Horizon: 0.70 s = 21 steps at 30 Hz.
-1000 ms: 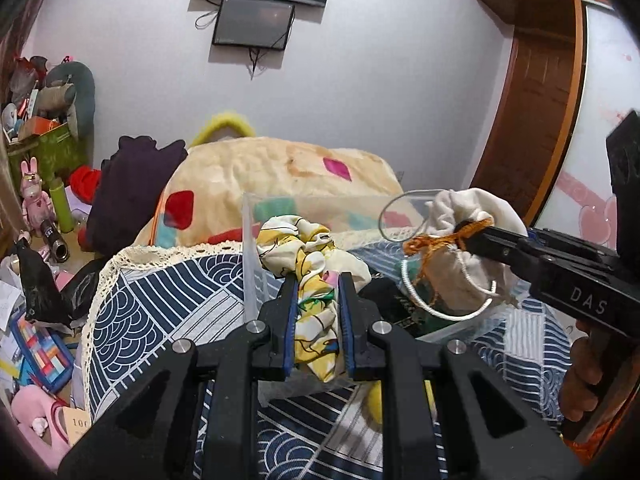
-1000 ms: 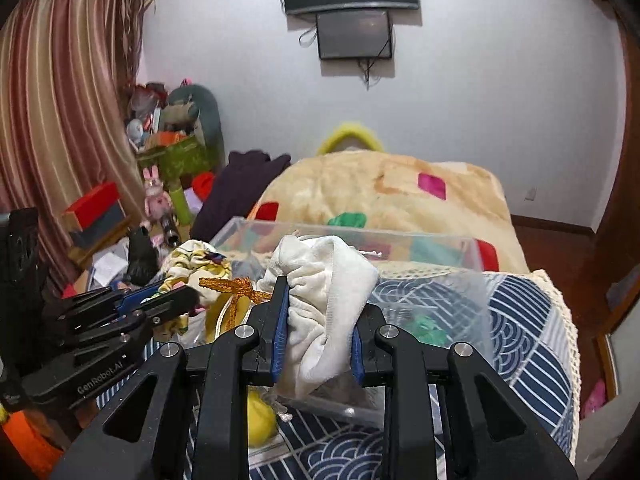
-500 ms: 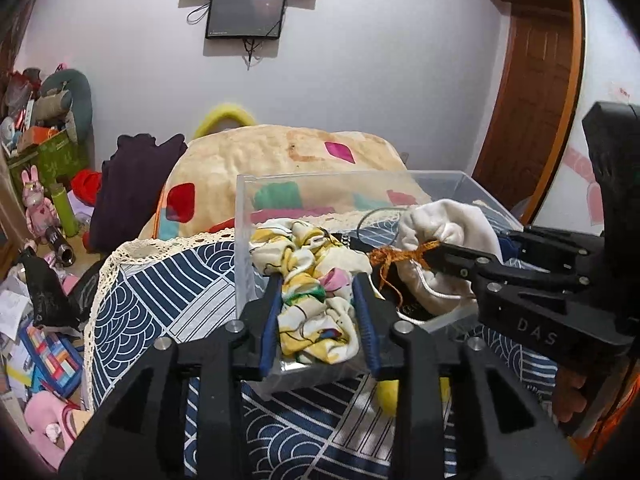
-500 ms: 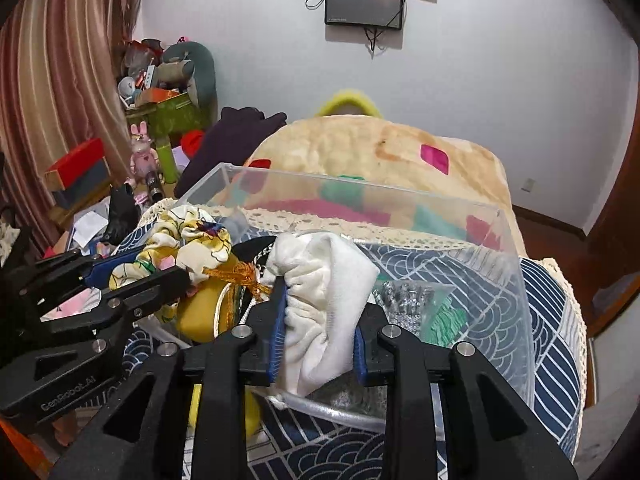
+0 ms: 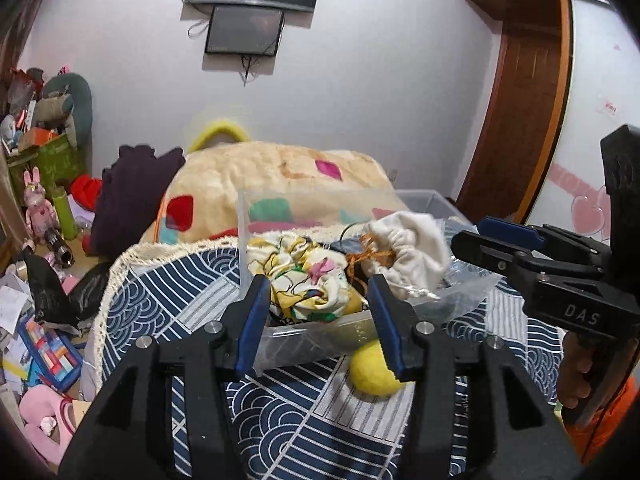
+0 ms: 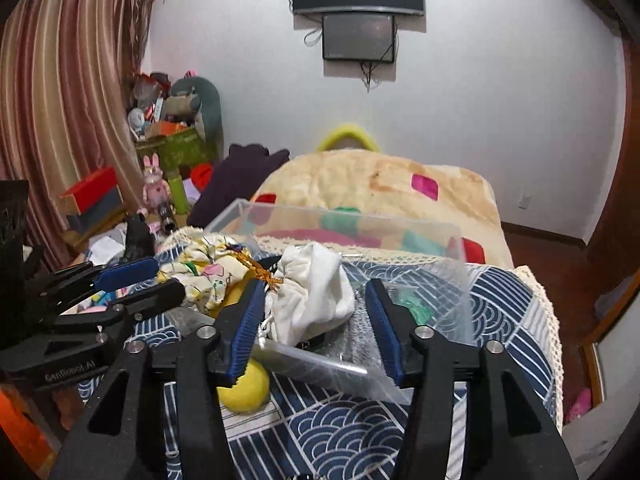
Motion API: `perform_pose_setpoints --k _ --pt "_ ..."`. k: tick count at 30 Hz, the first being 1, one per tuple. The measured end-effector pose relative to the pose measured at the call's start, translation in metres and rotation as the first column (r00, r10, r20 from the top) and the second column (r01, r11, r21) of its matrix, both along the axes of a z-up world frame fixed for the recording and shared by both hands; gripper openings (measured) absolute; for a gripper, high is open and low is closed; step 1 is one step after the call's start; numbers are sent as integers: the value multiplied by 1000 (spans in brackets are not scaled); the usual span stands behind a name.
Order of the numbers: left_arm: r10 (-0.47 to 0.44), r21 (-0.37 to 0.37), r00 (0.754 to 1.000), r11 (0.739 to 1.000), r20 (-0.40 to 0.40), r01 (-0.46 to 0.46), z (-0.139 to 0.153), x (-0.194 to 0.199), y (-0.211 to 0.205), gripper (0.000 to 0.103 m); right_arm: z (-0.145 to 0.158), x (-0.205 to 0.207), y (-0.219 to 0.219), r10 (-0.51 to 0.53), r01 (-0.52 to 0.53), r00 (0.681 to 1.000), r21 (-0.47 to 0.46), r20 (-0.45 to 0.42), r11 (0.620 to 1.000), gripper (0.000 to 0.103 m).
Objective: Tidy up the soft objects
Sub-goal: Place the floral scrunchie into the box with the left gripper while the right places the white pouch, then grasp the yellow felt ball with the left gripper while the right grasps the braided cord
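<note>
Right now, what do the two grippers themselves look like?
Both are matte black plastic with blue ribbed pads on the fingers and silver screws. The left gripper reads "GenRobot.AI" on its side; the right gripper is marked "DAS". A bare hand with an orange sleeve holds the right one.

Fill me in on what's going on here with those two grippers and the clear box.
A person is sorting soft things into a clear plastic bin on a blue patterned cloth. Both grippers are open. The left gripper brackets a yellow floral fabric bundle lying in the bin, and the right gripper brackets a white drawstring pouch beside it. Neither is gripped. A yellow ball sits on the cloth just outside the bin.
</note>
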<state>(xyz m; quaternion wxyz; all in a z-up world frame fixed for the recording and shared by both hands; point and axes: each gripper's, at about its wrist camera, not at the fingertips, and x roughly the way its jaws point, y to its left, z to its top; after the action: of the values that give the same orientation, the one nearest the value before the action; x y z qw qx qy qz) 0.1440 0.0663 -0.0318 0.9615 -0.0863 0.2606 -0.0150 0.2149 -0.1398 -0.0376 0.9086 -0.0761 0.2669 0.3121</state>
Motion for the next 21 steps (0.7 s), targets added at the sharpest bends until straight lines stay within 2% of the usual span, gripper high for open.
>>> perform_pose_setpoints --k 5,8,11,15,21 --pt "-17 11 999 1000 34 17 11 -19 -11 52 6 -12 -12 11 -12 1000 32 20 999 54" --pt "-24 28 999 999 49 22 12 -29 -19 58 4 -19 -18 14 -15 1000 37 21 999 54" --pt "-36 33 999 999 40 34 8 -35 -27 58 -2 -26 -22 15 -15 1000 25 18 1000 54" --pt "-59 14 998 998 -3 59 -5 -38 -32 58 -23 -34 -25 27 -28 999 -15 -23 999 54" --pt "-52 44 996 998 -68 55 -30 -39 -41 58 -63 -43 -31 38 -48 992 -74 -122 996 54"
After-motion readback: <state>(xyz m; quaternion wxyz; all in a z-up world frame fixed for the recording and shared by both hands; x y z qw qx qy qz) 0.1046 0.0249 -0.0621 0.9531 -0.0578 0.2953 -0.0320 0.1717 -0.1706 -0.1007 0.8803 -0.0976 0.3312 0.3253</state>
